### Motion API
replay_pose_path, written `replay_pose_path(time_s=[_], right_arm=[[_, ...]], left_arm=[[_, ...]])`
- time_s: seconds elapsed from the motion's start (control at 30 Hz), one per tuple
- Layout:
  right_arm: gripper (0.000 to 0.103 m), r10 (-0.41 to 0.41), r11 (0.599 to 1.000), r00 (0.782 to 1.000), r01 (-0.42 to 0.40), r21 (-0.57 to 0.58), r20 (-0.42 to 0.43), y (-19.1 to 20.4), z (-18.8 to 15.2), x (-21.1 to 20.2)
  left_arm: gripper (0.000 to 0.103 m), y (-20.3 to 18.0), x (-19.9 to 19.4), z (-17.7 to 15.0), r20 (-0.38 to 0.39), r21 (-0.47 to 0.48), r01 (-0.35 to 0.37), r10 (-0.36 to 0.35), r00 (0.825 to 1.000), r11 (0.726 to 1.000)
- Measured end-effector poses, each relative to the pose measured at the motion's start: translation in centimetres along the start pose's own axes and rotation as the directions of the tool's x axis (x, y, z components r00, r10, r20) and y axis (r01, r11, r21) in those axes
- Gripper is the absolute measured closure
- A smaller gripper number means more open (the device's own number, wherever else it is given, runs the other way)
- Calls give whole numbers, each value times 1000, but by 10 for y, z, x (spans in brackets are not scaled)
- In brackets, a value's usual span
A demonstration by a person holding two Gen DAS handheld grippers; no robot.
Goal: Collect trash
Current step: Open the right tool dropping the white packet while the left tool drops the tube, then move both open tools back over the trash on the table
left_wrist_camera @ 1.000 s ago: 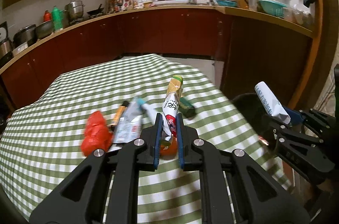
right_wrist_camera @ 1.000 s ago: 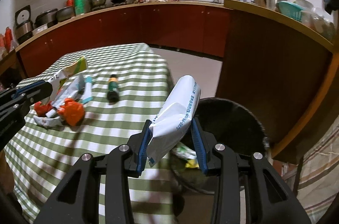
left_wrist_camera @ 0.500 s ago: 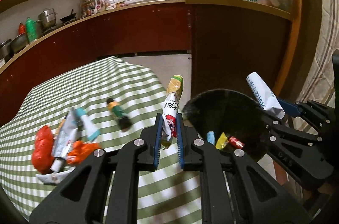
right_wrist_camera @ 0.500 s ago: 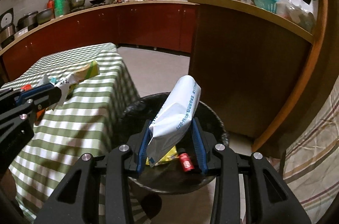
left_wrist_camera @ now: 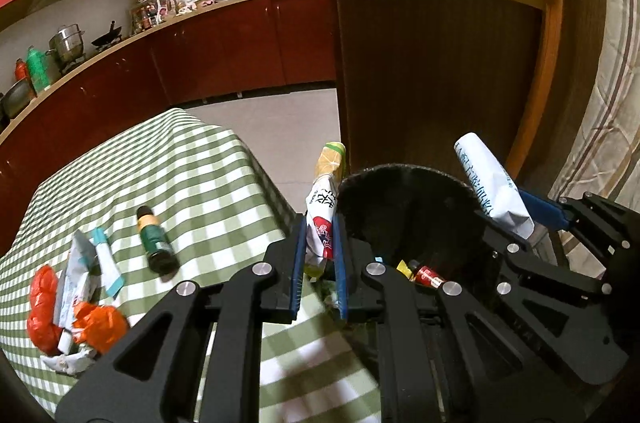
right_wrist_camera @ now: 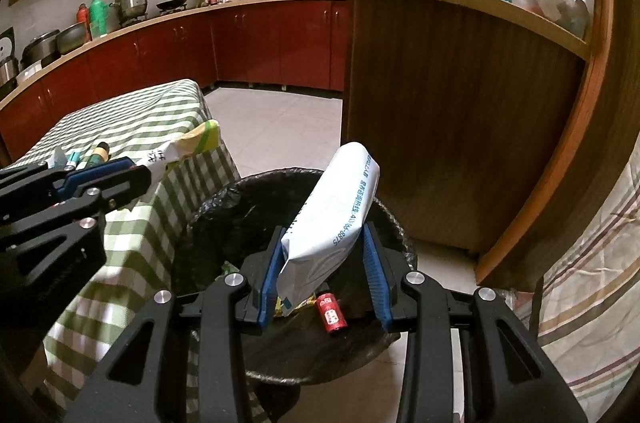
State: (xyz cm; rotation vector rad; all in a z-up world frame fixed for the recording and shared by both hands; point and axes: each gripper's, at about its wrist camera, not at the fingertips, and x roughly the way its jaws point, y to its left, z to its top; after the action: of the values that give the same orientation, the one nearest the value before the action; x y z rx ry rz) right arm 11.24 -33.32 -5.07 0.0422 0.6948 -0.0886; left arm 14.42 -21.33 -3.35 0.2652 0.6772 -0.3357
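Observation:
My left gripper point(left_wrist_camera: 318, 255) is shut on a white, red and yellow snack wrapper point(left_wrist_camera: 325, 199), held at the table's edge beside the black trash bin point(left_wrist_camera: 400, 199). My right gripper point(right_wrist_camera: 326, 255) has opened wider around a white pouch with blue print point(right_wrist_camera: 336, 219), which leans on the left finger over the bin point(right_wrist_camera: 240, 207). The right pad stands apart from the pouch. The bin holds a small red can point(right_wrist_camera: 331, 313) and yellow scraps. The right gripper with the pouch point(left_wrist_camera: 488, 187) also shows in the left wrist view.
On the green checked tablecloth point(left_wrist_camera: 192, 183) lie a dark green bottle point(left_wrist_camera: 154, 243), a tube point(left_wrist_camera: 106, 263), orange and red wrappers point(left_wrist_camera: 96, 323) and white packets. A wooden counter end point(right_wrist_camera: 460, 123) stands behind the bin. A striped curtain point(right_wrist_camera: 592, 283) hangs right.
Both grippers have moved right from over the table to the bin. The right gripper's fingers have spread, loosening the white pouch. The left still grips its wrapper.

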Motion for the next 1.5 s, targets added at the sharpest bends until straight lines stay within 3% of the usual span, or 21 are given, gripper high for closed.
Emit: replay_pose_path(time_s=[0.07, 0.1, 0.13, 0.17, 0.5, 0.9, 1.13, 1.5], right_arm=[[64, 11, 1000, 1000, -11, 14, -2, -4, 0, 5], [62, 19, 999, 1000, -19, 27, -3, -7, -1, 8], [60, 20, 999, 1000, -20, 39, -6, -10, 0, 10], [57, 22, 999, 1000, -21, 47, -8, -12, -1, 11], [51, 24, 998, 1000, -24, 54, -2, -11, 0, 8], [45, 110, 994, 994, -111, 10, 15, 38, 10, -12], [44, 200, 979, 980, -199, -46, 4, 92, 14, -19], [39, 313, 941, 949, -315, -125, -32, 176, 14, -23]], left_arm=[[81, -2, 7, 2, -13, 6, 2, -2, 1000, 1000], [74, -2, 9, 3, -17, 3, -2, 3, 1000, 1000], [59, -1, 11, 4, -17, -2, -4, 3, 1000, 1000], [56, -1, 11, 4, -12, -11, -3, 3, 1000, 1000], [50, 17, 3, 0, -27, -65, -14, 12, 1000, 998], [42, 80, -44, -30, -45, -155, -121, 115, 992, 981], [40, 131, -73, -59, -81, -217, -213, 200, 977, 953], [36, 211, -106, -100, -139, -310, -343, 315, 939, 887]])
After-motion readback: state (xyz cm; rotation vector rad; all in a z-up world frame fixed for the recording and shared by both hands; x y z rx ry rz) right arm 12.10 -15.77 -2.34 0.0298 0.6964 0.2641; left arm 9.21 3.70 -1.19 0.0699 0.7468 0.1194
